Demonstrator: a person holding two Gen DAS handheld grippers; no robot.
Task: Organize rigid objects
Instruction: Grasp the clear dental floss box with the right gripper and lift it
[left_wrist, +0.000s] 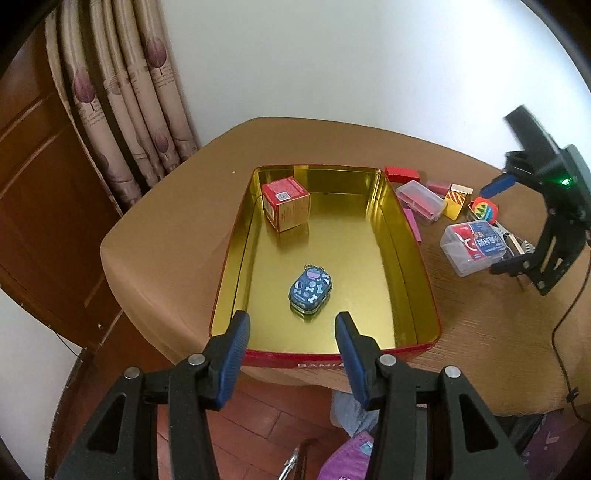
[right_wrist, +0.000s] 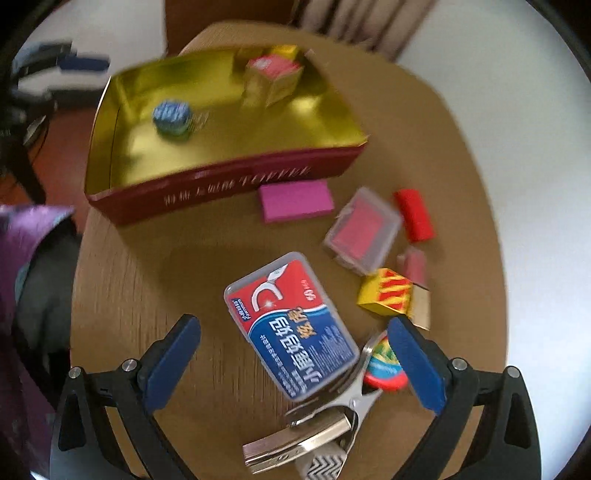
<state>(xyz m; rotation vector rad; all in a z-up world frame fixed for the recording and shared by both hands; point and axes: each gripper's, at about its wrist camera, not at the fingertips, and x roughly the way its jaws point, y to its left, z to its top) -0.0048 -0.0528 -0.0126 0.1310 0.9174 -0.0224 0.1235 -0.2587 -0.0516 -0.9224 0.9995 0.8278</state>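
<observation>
My right claw (right_wrist: 293, 365) is wide open and empty over the floss box (right_wrist: 291, 325), low in the middle of the frame. Next I grab it for the gold tin (right_wrist: 229, 173). My left claw (left_wrist: 293, 354) waits half open, empty.

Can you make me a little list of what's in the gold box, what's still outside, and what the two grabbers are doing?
box: gold tin on the table
inside: red cube box, blue case
outside: floss box, pink block, yellow box, metal clip
left gripper: open, empty, at the tin's near edge
right gripper: open, over floss box
</observation>
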